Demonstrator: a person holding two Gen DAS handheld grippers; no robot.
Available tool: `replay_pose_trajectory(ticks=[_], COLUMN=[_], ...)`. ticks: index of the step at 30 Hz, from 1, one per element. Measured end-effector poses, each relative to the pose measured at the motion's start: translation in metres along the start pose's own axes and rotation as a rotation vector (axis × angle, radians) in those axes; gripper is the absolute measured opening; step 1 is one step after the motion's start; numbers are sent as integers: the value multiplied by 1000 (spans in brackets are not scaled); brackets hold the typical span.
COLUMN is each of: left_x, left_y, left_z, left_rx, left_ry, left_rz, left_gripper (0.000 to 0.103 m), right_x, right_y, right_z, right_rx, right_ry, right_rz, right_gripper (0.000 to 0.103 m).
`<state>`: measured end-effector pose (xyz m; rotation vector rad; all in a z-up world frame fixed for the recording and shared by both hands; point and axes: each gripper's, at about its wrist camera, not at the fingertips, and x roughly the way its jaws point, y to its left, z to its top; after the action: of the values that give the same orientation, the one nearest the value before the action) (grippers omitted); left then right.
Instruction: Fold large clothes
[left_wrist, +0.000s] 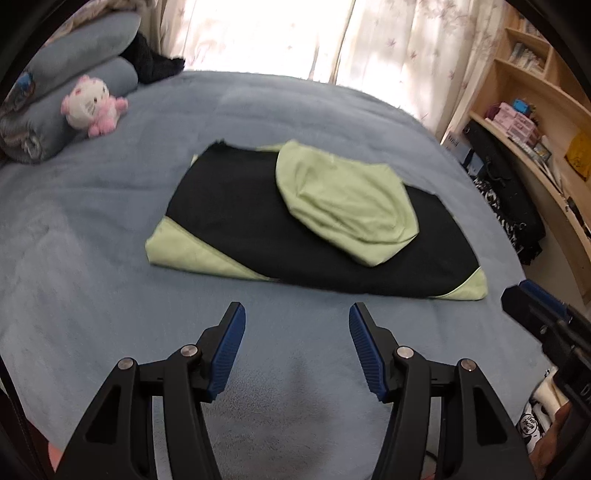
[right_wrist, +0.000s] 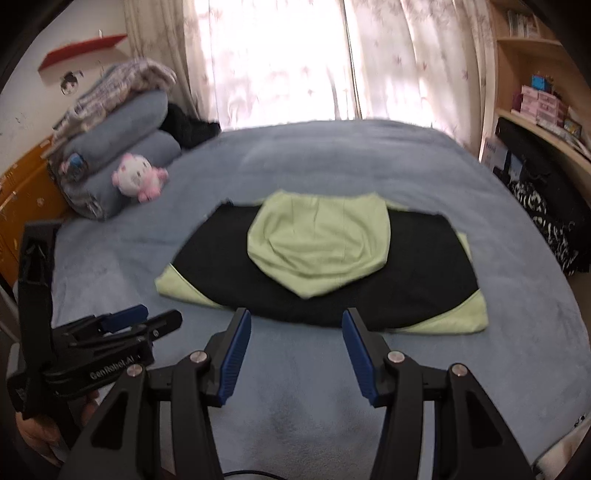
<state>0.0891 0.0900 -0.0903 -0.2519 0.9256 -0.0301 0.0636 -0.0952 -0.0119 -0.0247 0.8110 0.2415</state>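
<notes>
I'm in a home bedroom; a blue-covered bed (right_wrist: 332, 155) with stacked pillows (right_wrist: 122, 122); plush toy (right_wrist: 138, 177); curtained window (right_wrist: 280, 55); wooden shelves (left_wrist: 532, 85)

Pink plush toy (left_wrist: 94, 105) leans on stacked grey pillows (left_wrist: 74, 74); curtains (left_wrist: 388, 37) behind, shelves (left_wrist: 535, 92) beside.

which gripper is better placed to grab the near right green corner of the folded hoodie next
Right, probably. The right gripper hangs open at the near edge of the folded black and light green hoodie, nearer that corner; the left gripper sits further left.
</notes>
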Motion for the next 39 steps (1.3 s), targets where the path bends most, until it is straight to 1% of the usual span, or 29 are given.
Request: replay_pose_trajectory(ticks=[4,9,13,16,18,22,27,32,33,35,37,38,39], left_x=[30,69,96,116,129,153,180,196,196,196,195,194,193], left_y=[14,31,41,53,61,72,75,78,80,83,84,83,82], left_z=[1,1,-1,0,2,15,40,65,67,71,73,73,74], left_rx=[-55,-137,-191,-261,-303,-343,-378,-416,-428,-436,-431,-429,-424], left_ry=[52,99,115,114,99,65,12,-59,-77,-121,-145,-157,-167], left_rz=[-37,-88,-125,-164,-178,-166,-132,-108,-106,-67,-42,-41,-40], left_gripper=[57,57,57,57,57,57,57,56,55,34,23,20,18], right_x=[28,58,82,97,109,129,156,182,188,197,211,216,223], right_y=[-9,-15,-18,-19,-19,-18,-19,-23,-23,-23,-24,-24,-25], right_z=[-3,-4,-2,1,4,11,27,48,53,58,62,62,59], right_rx=[41,64,77,83,82,77,62,61,56,47,41,42,46], right_ry=[38,45,43,46,44,41,28,7,-2,-13,-5,5,21], right_rz=[5,-8,-17,-16,-14,-7,-17,-20,-27,-38,-50,-54,-56], right_gripper=[52,52,51,51,51,51,44,34,33,28,25,21,20])
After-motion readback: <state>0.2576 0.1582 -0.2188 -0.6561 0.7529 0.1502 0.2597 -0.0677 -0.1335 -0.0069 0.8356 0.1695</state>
